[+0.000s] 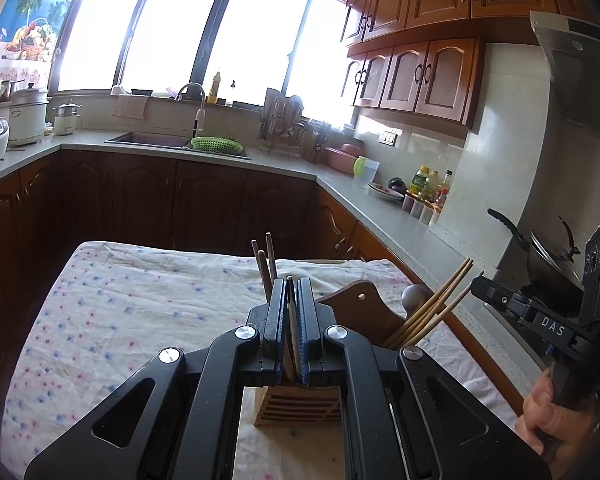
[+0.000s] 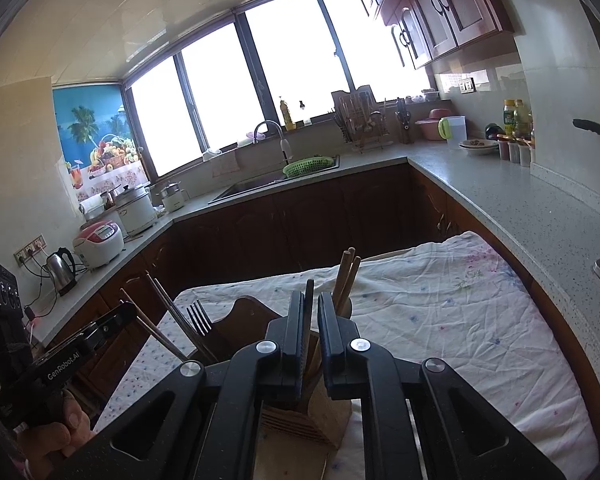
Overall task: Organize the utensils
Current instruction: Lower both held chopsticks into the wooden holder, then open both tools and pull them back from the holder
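Observation:
A wooden slotted utensil holder [image 1: 298, 406] stands on the cloth-covered table, also in the right wrist view [image 2: 306, 420]. My left gripper [image 1: 292, 284] is shut on a thin flat utensil handle [image 1: 291, 320], held upright over the holder. Brown chopsticks [image 1: 266, 264] and light wooden chopsticks [image 1: 432, 308] stand in holder compartments. My right gripper [image 2: 310, 300] has its jaws slightly apart over the holder, with a dark utensil handle [image 2: 309, 320] between them, touching the left pad. A fork [image 2: 198, 316] and chopsticks [image 2: 348, 280] stand in the holder.
The table has a floral cloth [image 1: 140, 312] and a carved wooden board [image 1: 360, 304] behind the holder. A grey counter [image 1: 400, 232] runs along the right with bottles and a pan [image 1: 548, 256]. A sink [image 1: 152, 140] sits under the windows.

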`<state>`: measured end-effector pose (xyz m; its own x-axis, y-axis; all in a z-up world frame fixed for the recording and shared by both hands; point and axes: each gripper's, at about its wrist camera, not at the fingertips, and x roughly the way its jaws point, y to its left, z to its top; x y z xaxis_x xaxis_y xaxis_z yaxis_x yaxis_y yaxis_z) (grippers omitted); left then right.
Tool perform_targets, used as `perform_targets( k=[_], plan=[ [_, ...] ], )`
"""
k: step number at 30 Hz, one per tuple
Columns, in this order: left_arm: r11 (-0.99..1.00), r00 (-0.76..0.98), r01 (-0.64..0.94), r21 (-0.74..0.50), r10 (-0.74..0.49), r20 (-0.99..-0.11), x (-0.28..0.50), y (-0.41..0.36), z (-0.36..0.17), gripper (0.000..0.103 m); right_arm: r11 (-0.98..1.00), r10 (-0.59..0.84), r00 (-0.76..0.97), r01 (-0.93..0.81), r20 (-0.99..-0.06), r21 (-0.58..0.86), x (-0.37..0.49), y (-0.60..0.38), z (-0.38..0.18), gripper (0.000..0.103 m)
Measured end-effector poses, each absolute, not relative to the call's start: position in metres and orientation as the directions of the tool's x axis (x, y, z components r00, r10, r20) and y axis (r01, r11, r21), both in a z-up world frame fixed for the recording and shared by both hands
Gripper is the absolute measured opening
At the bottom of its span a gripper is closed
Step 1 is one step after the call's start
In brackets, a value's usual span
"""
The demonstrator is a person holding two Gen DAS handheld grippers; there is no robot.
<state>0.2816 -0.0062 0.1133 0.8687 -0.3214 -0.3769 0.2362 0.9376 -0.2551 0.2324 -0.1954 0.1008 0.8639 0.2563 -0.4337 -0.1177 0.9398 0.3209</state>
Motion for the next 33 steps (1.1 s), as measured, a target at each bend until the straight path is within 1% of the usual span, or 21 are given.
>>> perform_targets(
  k=[1,2,3,4,5,6,7,8,9,10,11,14,24,29,33],
  plan=[
    [0.938,0.870,0.236,-0.253,-0.320,-0.375,0.279,-0.006,0.114,0.011,0.938,0.257,0.866,-0.116,-0.429,0.326,0.231,-0.197,0.102,0.012],
    [0.940,0.873,0.230,-0.252,-0.314,-0.373,0.277,-0.005,0.115,0.020,0.937,0.254,0.869,-0.113,-0.424,0.330,0.228,-0.198,0.103,0.018],
    [0.942,0.877,0.220,-0.253,-0.305,-0.372,0.273,-0.004,0.116,0.038,0.936,0.252,0.873,-0.110,-0.416,0.335,0.225,-0.200,0.105,0.023],
    [0.943,0.883,0.210,-0.258,-0.296,-0.365,0.269,-0.002,0.117,0.054,0.935,0.248,0.879,-0.107,-0.408,0.339,0.222,-0.202,0.107,0.034],
    [0.944,0.892,0.199,-0.261,-0.285,-0.351,0.263,0.000,0.117,0.059,0.934,0.243,0.884,-0.103,-0.399,0.341,0.218,-0.204,0.108,0.043],
    [0.948,0.899,0.187,-0.258,-0.271,-0.344,0.257,0.002,0.118,0.066,0.934,0.240,0.890,-0.102,-0.389,0.344,0.214,-0.206,0.109,0.047],
    [0.952,0.903,0.175,-0.252,-0.257,-0.345,0.252,0.004,0.117,0.071,0.931,0.244,0.896,-0.108,-0.372,0.350,0.209,-0.208,0.111,0.056],
    [0.954,0.905,0.164,-0.251,-0.247,-0.347,0.246,0.006,0.116,0.074,0.928,0.246,0.901,-0.112,-0.356,0.355,0.203,-0.210,0.111,0.068],
    [0.955,0.907,0.155,-0.254,-0.239,-0.347,0.241,0.008,0.114,0.080,0.926,0.243,0.907,-0.111,-0.343,0.361,0.196,-0.211,0.111,0.076],
    [0.955,0.909,0.145,-0.257,-0.231,-0.346,0.234,0.011,0.112,0.084,0.923,0.239,0.913,-0.108,-0.331,0.368,0.190,-0.213,0.110,0.092],
    [0.956,0.911,0.135,-0.260,-0.223,-0.346,0.227,0.014,0.109,0.086,0.920,0.235,0.918,-0.105,-0.318,0.378,0.182,-0.215,0.107,0.103],
    [0.956,0.911,0.106,-0.273,-0.203,-0.358,0.208,0.021,0.097,0.089,0.912,0.239,0.921,-0.105,-0.306,0.396,0.162,-0.217,0.096,0.103],
    [0.958,0.897,0.054,-0.282,-0.171,-0.409,0.141,0.028,0.063,0.091,0.903,0.281,0.893,-0.121,-0.351,0.413,0.099,-0.210,0.058,0.103],
    [0.960,0.891,0.048,-0.274,-0.166,-0.423,0.116,0.025,0.055,0.091,0.902,0.291,0.883,-0.125,-0.367,0.414,0.075,-0.210,0.052,0.103],
    [0.969,0.902,0.057,-0.240,-0.153,-0.404,0.095,0.017,0.058,0.091,0.920,0.261,0.896,-0.118,-0.360,0.373,0.056,-0.208,0.061,0.103]
  ],
)
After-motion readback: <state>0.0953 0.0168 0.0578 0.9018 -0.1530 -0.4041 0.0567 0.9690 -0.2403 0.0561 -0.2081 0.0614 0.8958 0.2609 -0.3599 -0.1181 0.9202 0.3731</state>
